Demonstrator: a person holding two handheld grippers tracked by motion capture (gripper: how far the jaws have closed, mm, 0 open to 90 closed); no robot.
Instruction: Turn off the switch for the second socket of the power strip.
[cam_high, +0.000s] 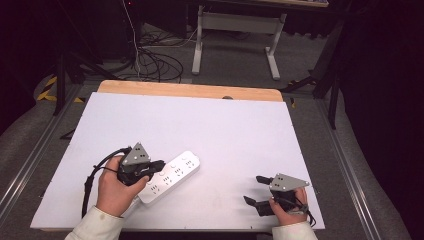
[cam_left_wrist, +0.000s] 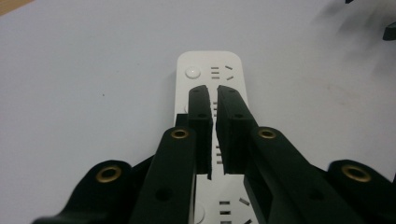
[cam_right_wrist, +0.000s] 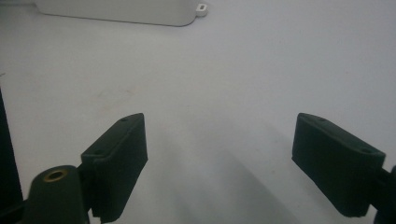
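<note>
A white power strip lies flat on the bare white counter, its long axis slanting from near-left to far-right. The left gripper hovers over the strip, jaws nearly closed and empty. Well right of the strip, the right gripper gapes wide.

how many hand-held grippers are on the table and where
2. The left hand-held gripper is near the front left, jaws nearly closed above the white power strip. The right hand-held gripper is at the front right, jaws wide open over bare white table.
</note>
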